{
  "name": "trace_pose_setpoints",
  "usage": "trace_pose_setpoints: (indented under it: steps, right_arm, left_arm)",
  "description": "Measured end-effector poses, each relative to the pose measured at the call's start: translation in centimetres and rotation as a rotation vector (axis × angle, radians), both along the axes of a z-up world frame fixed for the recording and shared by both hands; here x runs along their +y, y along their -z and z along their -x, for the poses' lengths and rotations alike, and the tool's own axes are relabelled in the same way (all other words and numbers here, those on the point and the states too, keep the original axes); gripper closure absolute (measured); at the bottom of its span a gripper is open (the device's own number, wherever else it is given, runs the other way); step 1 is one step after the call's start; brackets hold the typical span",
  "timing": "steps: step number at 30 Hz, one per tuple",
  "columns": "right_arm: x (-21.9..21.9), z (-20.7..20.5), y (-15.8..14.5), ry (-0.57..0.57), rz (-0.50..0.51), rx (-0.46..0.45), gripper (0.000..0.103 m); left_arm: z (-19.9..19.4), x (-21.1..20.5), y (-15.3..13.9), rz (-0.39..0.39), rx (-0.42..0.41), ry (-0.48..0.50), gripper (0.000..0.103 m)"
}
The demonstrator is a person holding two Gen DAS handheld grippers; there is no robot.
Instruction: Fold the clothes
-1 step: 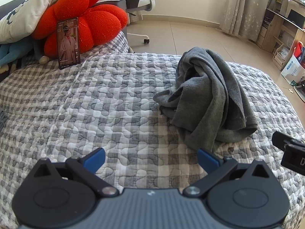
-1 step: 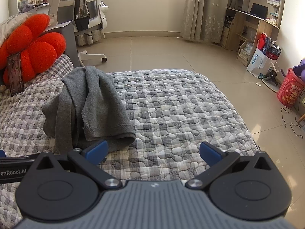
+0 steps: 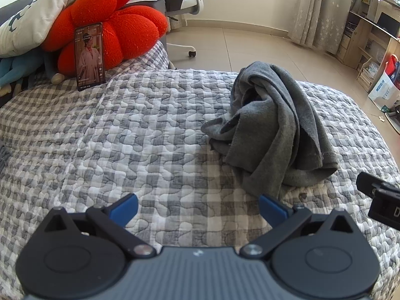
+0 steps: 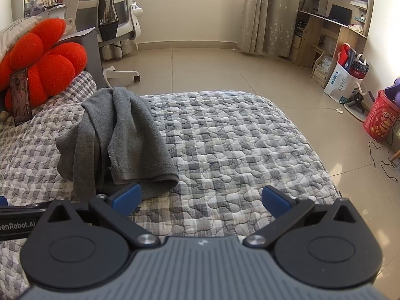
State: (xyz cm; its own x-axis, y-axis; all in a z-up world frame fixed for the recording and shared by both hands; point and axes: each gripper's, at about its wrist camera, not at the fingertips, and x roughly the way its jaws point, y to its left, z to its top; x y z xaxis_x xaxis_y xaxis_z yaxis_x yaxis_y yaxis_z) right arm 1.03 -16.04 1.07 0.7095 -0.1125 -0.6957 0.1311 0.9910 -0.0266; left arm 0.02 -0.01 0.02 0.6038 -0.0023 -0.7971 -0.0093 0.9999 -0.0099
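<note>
1. A crumpled grey garment [image 3: 275,125] is heaped on the checked quilted bed [image 3: 150,137], well apart from the red flower cushion [image 3: 110,22] at the bed's head.
2. The left gripper [image 3: 197,206] and right gripper [image 4: 201,197] are held just short of the garment, fingers spread wide, nothing pinched.
3. The step in hand is judged to be the approach; no fold is begun.
4. Next, 2 edges of the garment should be pinched and the cloth spread flat.

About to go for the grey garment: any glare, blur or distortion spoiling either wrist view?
Left wrist: grey garment sharp, evenly lit; fisheye bends the quilt edges; black vignette in the corners. Right wrist: sunlight glares off the floor tiles, garment unaffected.
</note>
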Motion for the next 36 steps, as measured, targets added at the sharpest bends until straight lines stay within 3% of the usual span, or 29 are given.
trace_pose_setpoints:
  steps: [36]
  right_arm:
    - [0.34,0.30,0.12,-0.018,0.024,-0.013,0.000]
  left_arm:
    - [0.06,-0.05,-0.21,0.000,-0.016,0.002,0.000]
